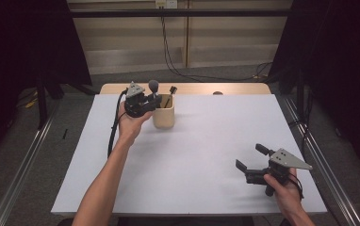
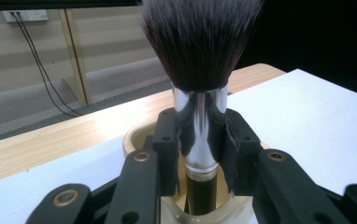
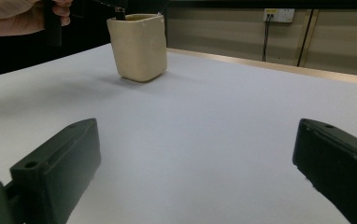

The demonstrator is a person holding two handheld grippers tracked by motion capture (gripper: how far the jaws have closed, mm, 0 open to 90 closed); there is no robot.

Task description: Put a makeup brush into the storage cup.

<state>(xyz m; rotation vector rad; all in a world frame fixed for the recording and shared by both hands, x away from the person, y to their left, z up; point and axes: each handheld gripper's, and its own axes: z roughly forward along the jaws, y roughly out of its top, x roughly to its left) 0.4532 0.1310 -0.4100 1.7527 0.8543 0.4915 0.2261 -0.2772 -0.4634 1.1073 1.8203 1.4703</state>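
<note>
- Makeup brush [image 2: 199, 70]: upright, dark bristles on top, chrome ferrule below them, black handle running down into the cream cup [image 1: 164, 115]. In the high view the brush head [image 1: 153, 85] stands above the cup's left rim.
- Cup: stands at the far left of the white table [image 1: 206, 155], just short of the wooden strip along the far edge. A second, thinner dark-tipped tool [image 1: 171, 92] leans out of it to the right.
- Left gripper [image 2: 200, 140]: closed on the brush, jaws narrow, pads pressed on either side of the ferrule. It sits directly over the cup's mouth, so the brush rises straight through the grip.
- Progress, as judged: the handle's lower end is inside the cup but the brush is not yet let go. Whether the handle touches the cup's bottom cannot be told; it is hidden by the jaws and the cup wall.
- Left to do, as judged: settle the brush, open the jaws, clear the hand from the cup.
- Right gripper [image 1: 253, 162]: near right of the table, well apart from cup and brush, jaws spread wide with nothing between them; in its own view they frame bare table.
</note>
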